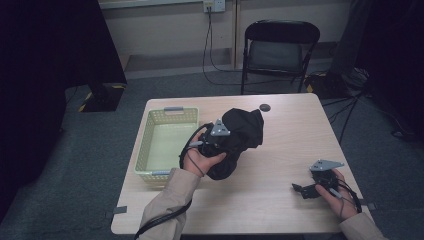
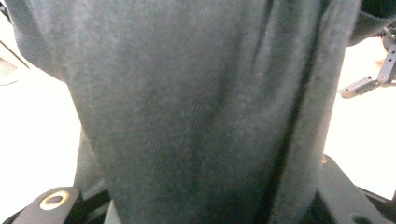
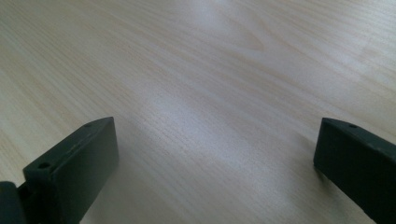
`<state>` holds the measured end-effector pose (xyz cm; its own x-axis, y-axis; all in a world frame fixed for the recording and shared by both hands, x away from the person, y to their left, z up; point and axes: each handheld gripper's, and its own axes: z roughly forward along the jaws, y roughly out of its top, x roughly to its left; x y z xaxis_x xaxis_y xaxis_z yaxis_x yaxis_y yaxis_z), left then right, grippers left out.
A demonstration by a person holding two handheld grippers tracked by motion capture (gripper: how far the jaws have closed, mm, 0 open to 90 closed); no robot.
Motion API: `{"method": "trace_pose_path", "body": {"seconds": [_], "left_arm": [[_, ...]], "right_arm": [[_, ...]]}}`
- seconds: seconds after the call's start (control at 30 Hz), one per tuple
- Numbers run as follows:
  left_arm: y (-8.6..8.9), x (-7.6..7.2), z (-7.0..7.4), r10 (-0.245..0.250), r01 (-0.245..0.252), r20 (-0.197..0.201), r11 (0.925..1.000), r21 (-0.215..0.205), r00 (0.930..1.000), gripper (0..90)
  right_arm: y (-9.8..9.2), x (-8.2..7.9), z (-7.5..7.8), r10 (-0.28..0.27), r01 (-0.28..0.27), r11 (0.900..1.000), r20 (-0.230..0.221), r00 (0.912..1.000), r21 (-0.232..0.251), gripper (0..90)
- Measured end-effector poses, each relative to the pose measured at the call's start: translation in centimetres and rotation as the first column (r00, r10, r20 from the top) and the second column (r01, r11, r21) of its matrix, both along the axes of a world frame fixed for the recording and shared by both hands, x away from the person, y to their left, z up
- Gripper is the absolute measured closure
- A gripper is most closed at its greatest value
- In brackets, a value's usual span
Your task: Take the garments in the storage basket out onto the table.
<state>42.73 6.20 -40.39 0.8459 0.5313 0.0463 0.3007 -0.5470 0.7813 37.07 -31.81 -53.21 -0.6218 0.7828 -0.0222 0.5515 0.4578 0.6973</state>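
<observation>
The left gripper (image 1: 226, 140) is clamped on a black garment (image 1: 240, 135), which hangs bunched over the middle of the table (image 1: 290, 130), its lower folds resting on the wood just beside the yellow basket (image 1: 150, 135); the basket sits hard against the table's left edge, leaving little margin there. From the left gripper view the cloth (image 2: 196, 107) covers nearly everything, so the jaws themselves are buried under it and I cannot see the pads. The right gripper (image 1: 303, 190) rests low near the table's front right corner, jaws standing wide apart with nothing but bare wood (image 3: 196, 93) between them; the stretch of table between the two hands lies free. A small dark disc (image 1: 265, 107) sits near the far edge, too small to make out; a folding chair (image 1: 280, 50) stands beyond.
</observation>
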Motion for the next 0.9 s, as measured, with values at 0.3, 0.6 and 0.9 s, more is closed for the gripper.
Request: {"method": "trace_pose_path", "body": {"seconds": [0.3, 0.6, 0.9], "left_arm": [[-0.8, 0.0, -0.8, -0.018, 0.018, -0.018, 0.9997, 0.017, 0.9997, 58.3], [-1.9, 0.1, -1.7, -0.041, 0.043, -0.042, 0.9985, 0.035, 0.9982, 58.3], [-2.4, 0.2, -2.4, -0.049, 0.051, -0.056, 0.9977, 0.045, 0.9972, 58.4]], "right_arm": [[0.0, 0.0, 0.0, 0.000, 0.000, 1.000, 0.000, 1.0000, 0.000, 0.0], [0.0, 0.0, 0.0, 0.000, 0.000, 1.000, 0.000, 1.0000, 0.000, 0.0], [0.0, 0.0, 0.0, 0.000, 0.000, 1.000, -0.001, 1.0000, 0.000, 0.0]]}}
